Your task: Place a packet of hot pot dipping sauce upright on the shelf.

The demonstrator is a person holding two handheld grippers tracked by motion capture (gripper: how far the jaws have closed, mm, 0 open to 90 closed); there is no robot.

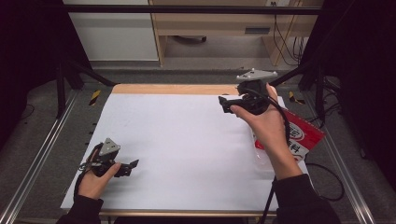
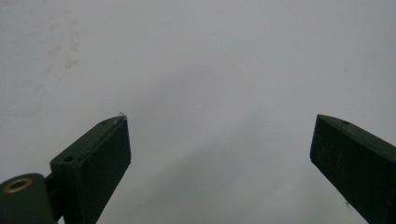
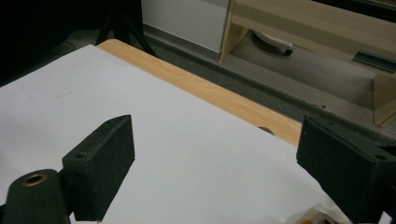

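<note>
Toward five o'clock on the counter [image 1: 187,88], a red-and-white packet [image 1: 303,135] lies at the right edge of the white sheet [image 1: 187,140], partly under the person's right forearm, with a clear plastic part of it toward the sheet. The right gripper [image 1: 225,103] is held above the sheet at about one o'clock, past the packet and apart from it, pointing toward nine o'clock. In the right gripper view its two black jaws stand wide apart with nothing between them; the white sheet, the wooden far edge of the counter [image 3: 210,91] and the grey floor lie beyond, and a crinkled bit of the clear plastic [image 3: 313,215] shows at the bottom edge, near the right-hand jaw. The left gripper [image 1: 133,167] sits low at about seven o'clock on the sheet, in the person's left hand [image 1: 95,179], pointing toward three o'clock and well apart from the packet. In the left gripper view its jaws are also spread wide, empty, over the bare white sheet [image 2: 201,70]. A cable trails from the right gripper along the forearm.
</note>
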